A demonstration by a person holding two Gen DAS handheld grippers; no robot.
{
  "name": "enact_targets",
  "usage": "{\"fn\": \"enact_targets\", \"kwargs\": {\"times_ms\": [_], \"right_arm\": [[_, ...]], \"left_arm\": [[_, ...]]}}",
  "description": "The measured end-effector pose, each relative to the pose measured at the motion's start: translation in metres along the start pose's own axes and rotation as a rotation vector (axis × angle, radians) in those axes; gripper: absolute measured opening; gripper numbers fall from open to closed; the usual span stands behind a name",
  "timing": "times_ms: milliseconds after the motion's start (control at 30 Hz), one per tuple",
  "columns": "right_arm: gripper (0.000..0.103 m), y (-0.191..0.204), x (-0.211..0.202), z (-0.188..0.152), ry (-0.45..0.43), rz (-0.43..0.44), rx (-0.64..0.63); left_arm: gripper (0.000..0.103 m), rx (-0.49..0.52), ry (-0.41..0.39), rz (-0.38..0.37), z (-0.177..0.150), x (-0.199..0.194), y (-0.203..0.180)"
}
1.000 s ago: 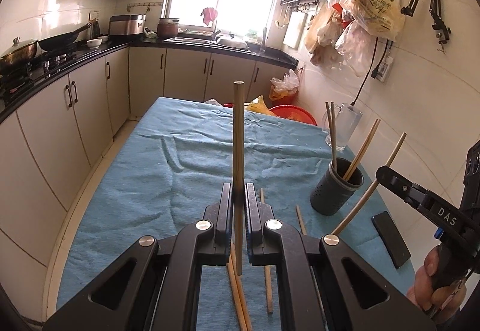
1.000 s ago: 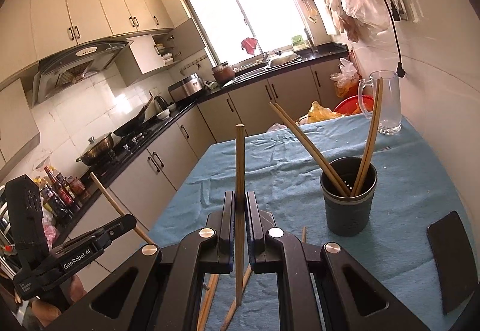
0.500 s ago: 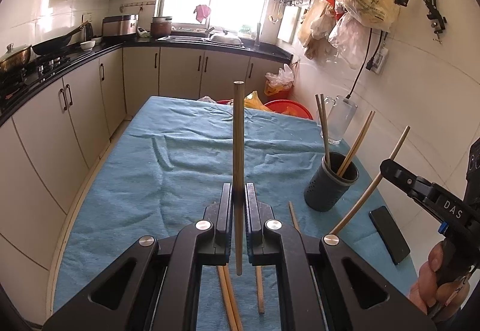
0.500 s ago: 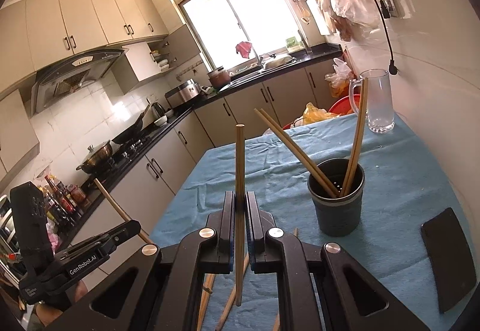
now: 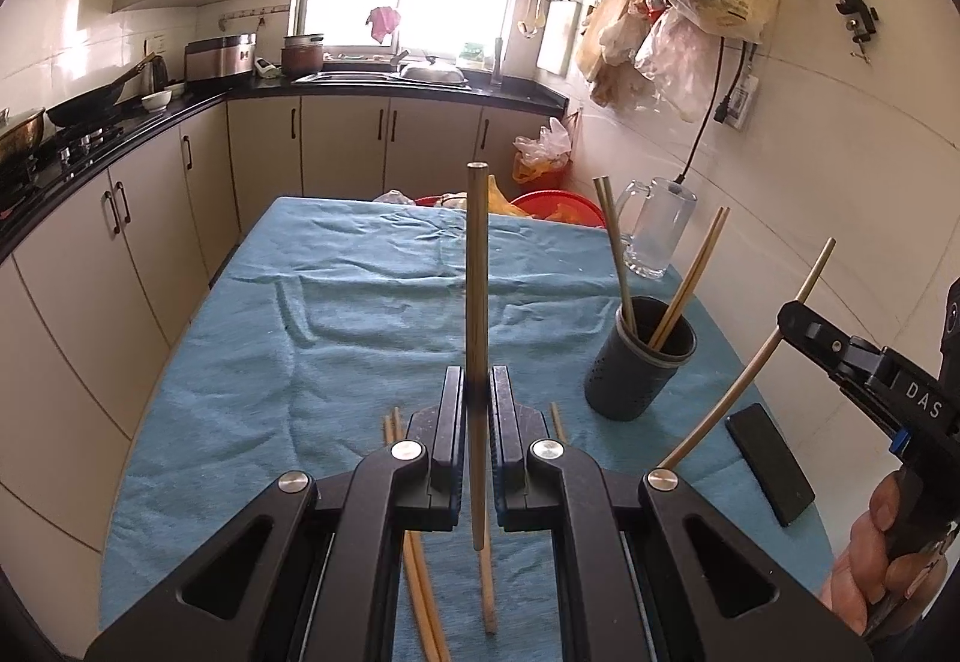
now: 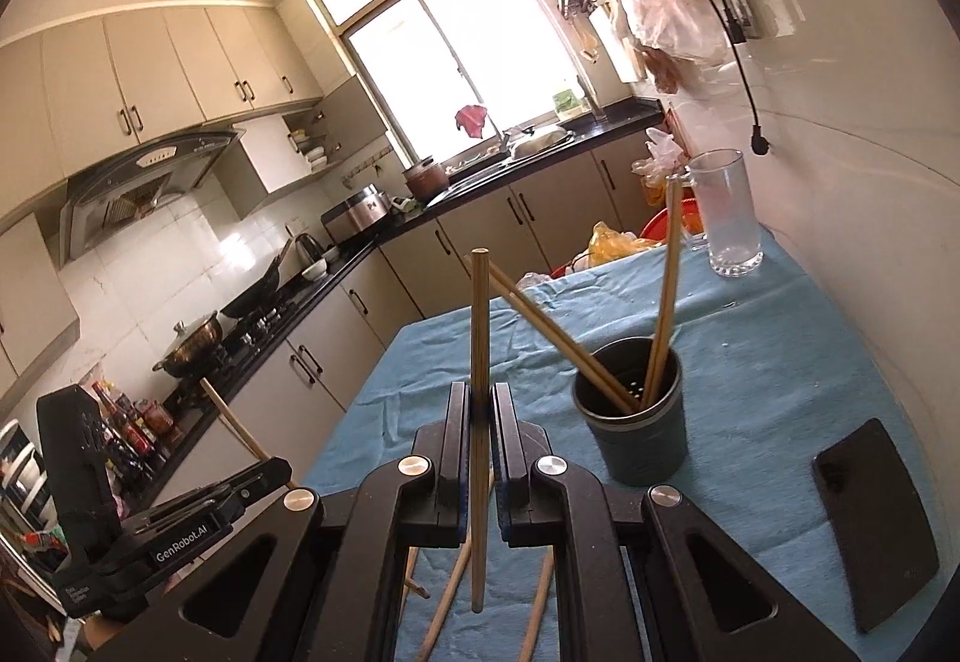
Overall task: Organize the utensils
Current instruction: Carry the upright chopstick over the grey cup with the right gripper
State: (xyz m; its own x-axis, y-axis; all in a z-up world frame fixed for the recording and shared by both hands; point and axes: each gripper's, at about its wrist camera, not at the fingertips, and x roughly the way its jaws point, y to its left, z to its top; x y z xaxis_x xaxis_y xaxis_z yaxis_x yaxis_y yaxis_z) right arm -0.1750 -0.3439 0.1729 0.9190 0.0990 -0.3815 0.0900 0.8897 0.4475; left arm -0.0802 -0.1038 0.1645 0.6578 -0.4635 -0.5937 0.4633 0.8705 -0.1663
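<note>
My left gripper (image 5: 477,392) is shut on a wooden chopstick (image 5: 477,266) held upright above the blue-covered table (image 5: 360,302). My right gripper (image 6: 479,410) is shut on another upright chopstick (image 6: 479,320). A dark grey utensil holder (image 5: 639,356) stands to the right with several chopsticks (image 5: 690,278) leaning in it; it also shows in the right wrist view (image 6: 630,422). Loose chopsticks (image 5: 489,584) lie on the cloth below my left gripper, and more (image 6: 447,602) below my right. The right gripper (image 5: 864,362) shows at the right of the left view, and the left gripper (image 6: 180,518) at the lower left of the right view.
A glass mug (image 5: 654,230) stands at the far right by the wall. A black phone (image 5: 771,461) lies right of the holder, near the table edge. Red basins (image 5: 558,203) sit beyond the far edge. Kitchen cabinets (image 5: 90,242) run along the left.
Both grippers have pulled back and risen slightly with their chopsticks still held. The holder now appears farther off and more of the table shows.
</note>
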Motion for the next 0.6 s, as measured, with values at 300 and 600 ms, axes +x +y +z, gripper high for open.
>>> {"fn": "enact_targets", "kwargs": {"times_ms": [300,600], "right_arm": [[0.007,-0.019,-0.021,0.011,-0.048,-0.016,0.036],[0.007,-0.038,-0.039,0.028,-0.096,-0.040,0.064]], "left_arm": [[0.007,0.021,0.011,-0.035,0.010,0.006,-0.023],[0.007,0.044,0.001,-0.080,0.031,0.007,-0.045]]}}
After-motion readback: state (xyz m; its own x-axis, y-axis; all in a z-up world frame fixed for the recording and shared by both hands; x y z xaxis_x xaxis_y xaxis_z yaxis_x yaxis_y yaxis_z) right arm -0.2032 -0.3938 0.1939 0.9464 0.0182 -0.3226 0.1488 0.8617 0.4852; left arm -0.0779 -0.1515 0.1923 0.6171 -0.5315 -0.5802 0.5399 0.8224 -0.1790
